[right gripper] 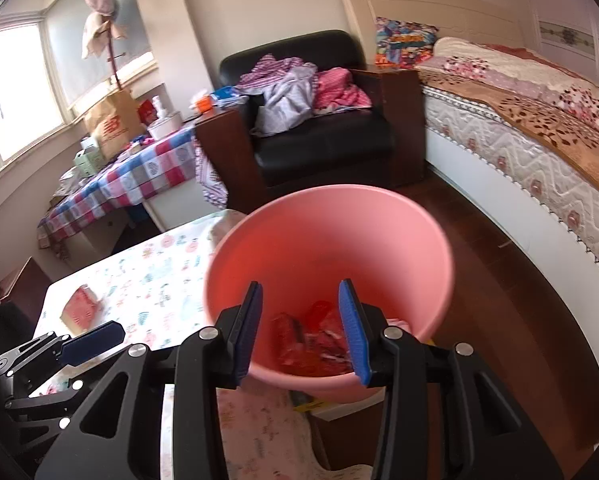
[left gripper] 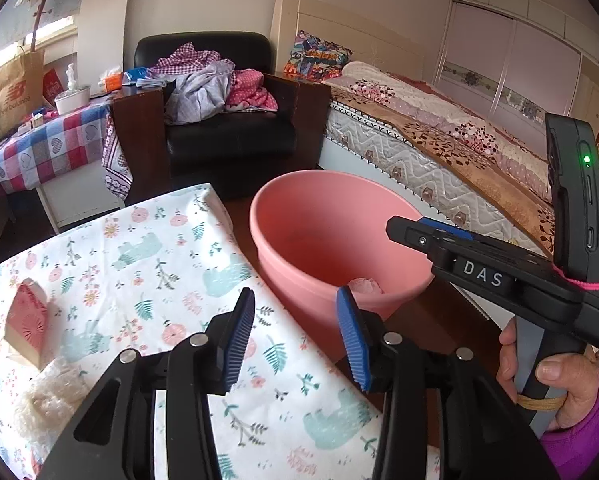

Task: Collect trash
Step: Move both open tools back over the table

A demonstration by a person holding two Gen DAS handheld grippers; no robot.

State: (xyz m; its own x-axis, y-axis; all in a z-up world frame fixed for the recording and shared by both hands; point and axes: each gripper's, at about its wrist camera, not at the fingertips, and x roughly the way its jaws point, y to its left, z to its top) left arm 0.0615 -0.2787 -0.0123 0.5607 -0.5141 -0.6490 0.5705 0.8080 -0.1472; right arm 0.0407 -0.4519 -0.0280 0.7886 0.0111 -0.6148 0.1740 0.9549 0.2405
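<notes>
Blur softens the red wrappers (right gripper: 311, 340) lying in the bottom of your pink plastic basin (right gripper: 399, 240), so you cannot make out their shapes or which way they point. In the left wrist view the basin's near wall hides them; only a pale crumpled scrap (left gripper: 365, 285) peeks over its rim. Your right gripper (right gripper: 301, 332) hangs over the round, smooth basin, ribbed blue pads parted and bare. Your left gripper (left gripper: 295, 338) is likewise released and holds nothing, over the edge of the floral tablecloth (left gripper: 147, 248), where a red-and-tan carton (left gripper: 27, 320) lies beside a wad of bubble wrap (left gripper: 47, 396), partly cut off.
</notes>
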